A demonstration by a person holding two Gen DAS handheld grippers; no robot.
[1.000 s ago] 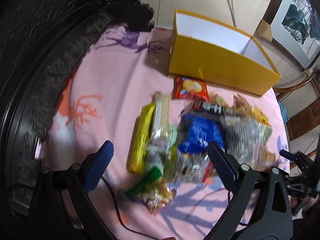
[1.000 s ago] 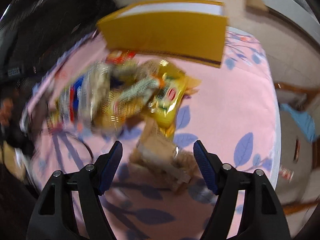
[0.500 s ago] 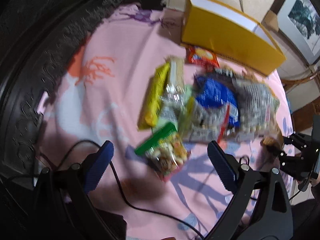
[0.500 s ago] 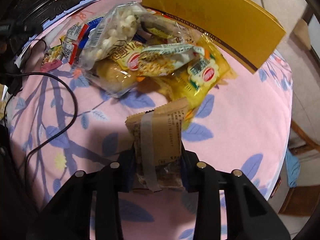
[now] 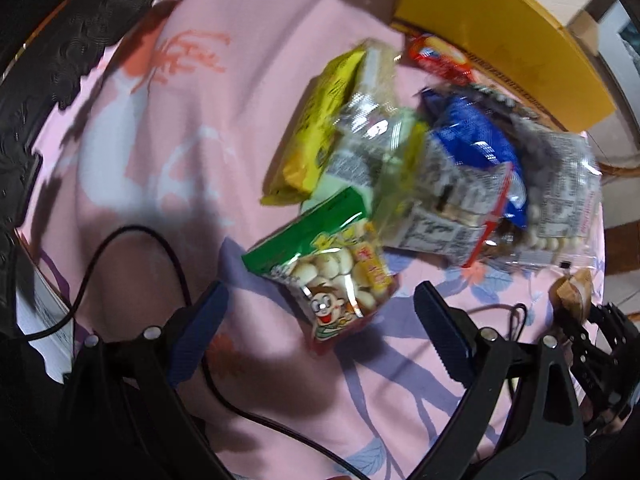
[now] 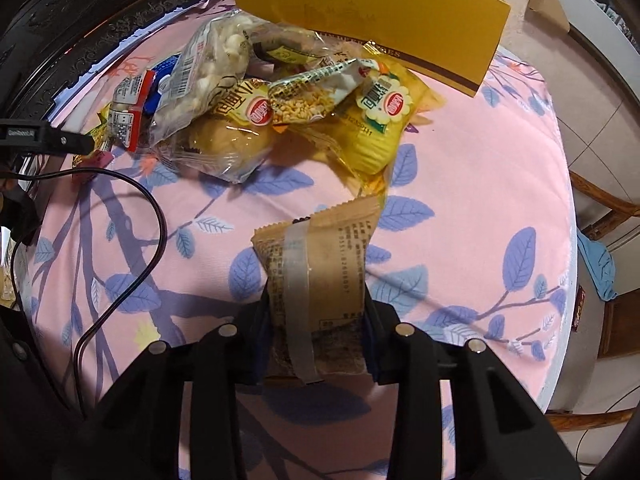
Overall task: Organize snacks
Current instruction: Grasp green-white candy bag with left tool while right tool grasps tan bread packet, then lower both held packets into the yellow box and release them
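While most snacks lie heaped at upper centre of the right view, below the yellow box [image 6: 368,16], we judge the sorting barely begun. Our right gripper [image 6: 316,308] pinches a brown taped packet [image 6: 320,264] at lower centre. Only the left view shows our left gripper [image 5: 320,320] spread wide around nothing, the green biscuit bag [image 5: 332,264] just beyond it.

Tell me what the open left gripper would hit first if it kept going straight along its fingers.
Most likely the green-topped clear bag of round white snacks: it lies between and just ahead of the left gripper, nearest of the pile on the pink cloth. Depth is hard to judge through the fisheye.
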